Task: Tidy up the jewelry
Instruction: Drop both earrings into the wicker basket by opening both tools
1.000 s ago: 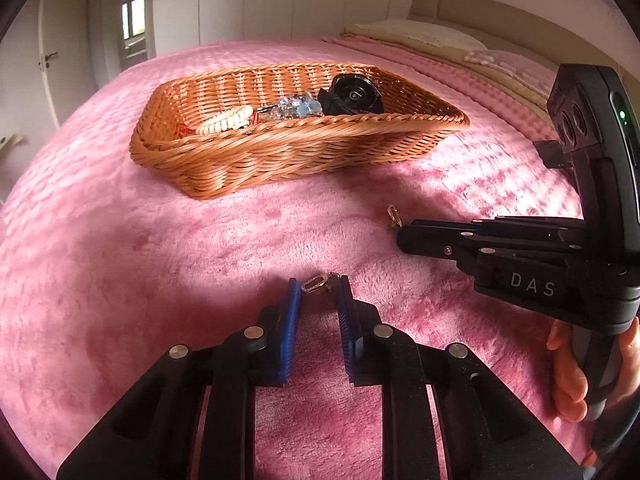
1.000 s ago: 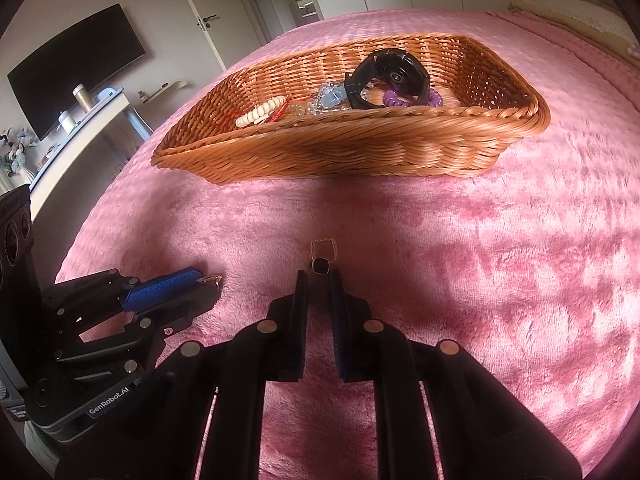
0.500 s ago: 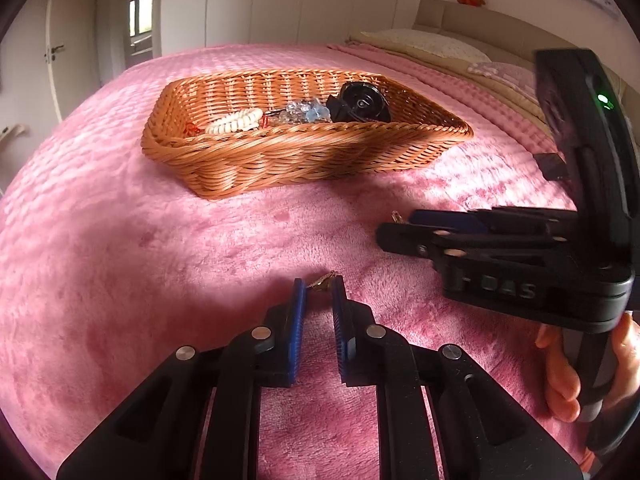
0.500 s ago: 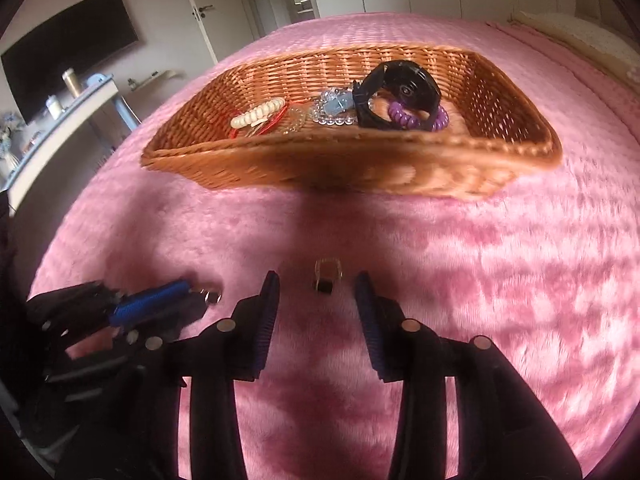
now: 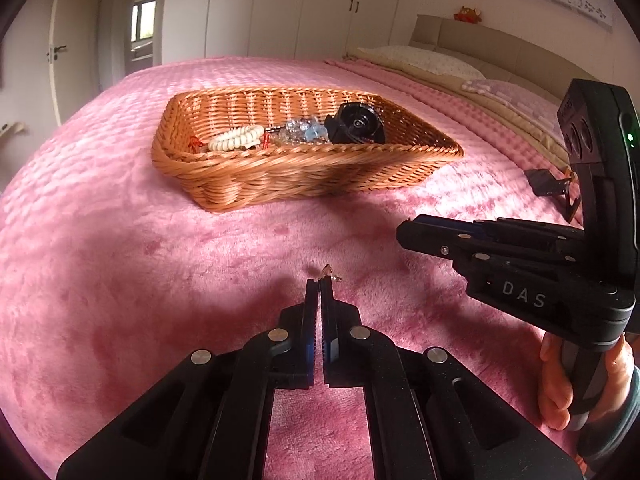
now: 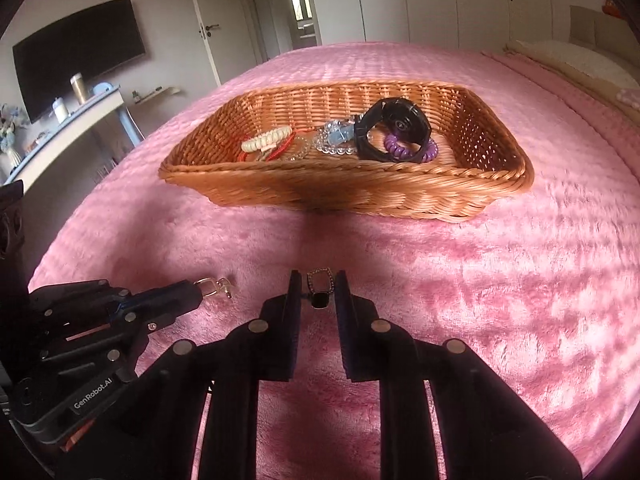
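A wicker basket sits on the pink bedspread and holds a black watch, a purple coil band, clear beads and a cream bead bracelet. My left gripper is shut on a small gold earring, which also shows in the right wrist view. My right gripper stands open around a black-stone ring lying on the bedspread, its jaws a little apart from it on either side.
Pink plush bedspread all around. A small dark stand sits on the bed at the right. Pillows and headboard lie behind. A desk and wall TV stand left of the bed.
My left gripper has closed on the gold earring. My right gripper opened off the ring half a second ago and its jaws have since narrowed around it.
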